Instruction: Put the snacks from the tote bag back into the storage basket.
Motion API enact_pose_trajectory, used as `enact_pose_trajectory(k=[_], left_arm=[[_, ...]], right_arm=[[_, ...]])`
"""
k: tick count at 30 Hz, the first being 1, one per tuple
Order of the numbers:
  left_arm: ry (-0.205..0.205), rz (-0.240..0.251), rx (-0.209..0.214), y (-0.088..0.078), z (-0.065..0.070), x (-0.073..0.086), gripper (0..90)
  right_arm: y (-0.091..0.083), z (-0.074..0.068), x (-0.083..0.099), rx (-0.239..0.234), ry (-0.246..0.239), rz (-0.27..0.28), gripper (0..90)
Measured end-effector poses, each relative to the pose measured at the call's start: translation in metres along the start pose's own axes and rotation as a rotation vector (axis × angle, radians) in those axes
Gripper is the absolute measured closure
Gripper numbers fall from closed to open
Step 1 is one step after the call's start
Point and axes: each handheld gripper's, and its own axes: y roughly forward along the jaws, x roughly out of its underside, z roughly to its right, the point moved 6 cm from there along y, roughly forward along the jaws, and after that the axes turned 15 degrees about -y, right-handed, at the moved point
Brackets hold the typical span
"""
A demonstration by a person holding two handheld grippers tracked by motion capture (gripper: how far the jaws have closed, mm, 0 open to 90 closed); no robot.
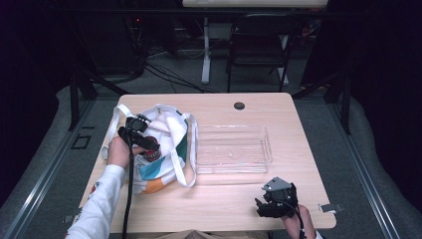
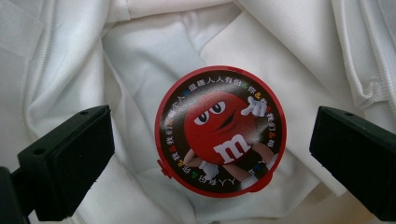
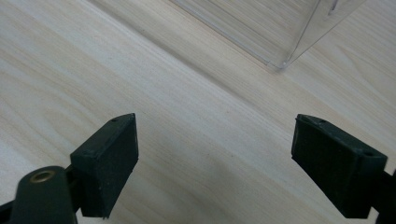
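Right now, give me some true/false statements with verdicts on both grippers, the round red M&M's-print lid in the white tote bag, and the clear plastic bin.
1. The left gripper is open, jaws either side of the round red M&M's-print lid. True.
2. The lid lies inside the clear plastic bin. False: it sits within the white tote bag.
3. The right gripper grips the bin. False: it is open over bare wooden table.
4. The bin stands beside the bag. True.
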Motion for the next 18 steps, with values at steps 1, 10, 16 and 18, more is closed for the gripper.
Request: enact_pose_trajectory(k=[1, 10, 16, 18], left_arm=[[-0.001, -0.001, 0.000, 0.0009, 0.0003, -0.0001, 0.6], [0.018, -0.026, -0.004, 0.0067, 0.0032, -0.0005, 7.2], [0.030, -0.033, -0.005, 0.0077, 0.0034, 0.0010, 15.4], [0.035, -0.036, -0.008, 0.0089, 0.0036, 0.0015, 15.5]], right_arm=[[-0.0002, 0.0000, 0.0001, 0.002, 0.001, -0.001, 14.2], [-0.0011, 0.0007, 0.0009, 0.002, 0.003, 0.002, 14.3], [-0.0014, 0.0011, 0.0009, 0.005, -0.001, -0.002, 14.3], [-0.0014, 0.0011, 0.0009, 0.005, -0.002, -0.002, 14.3]])
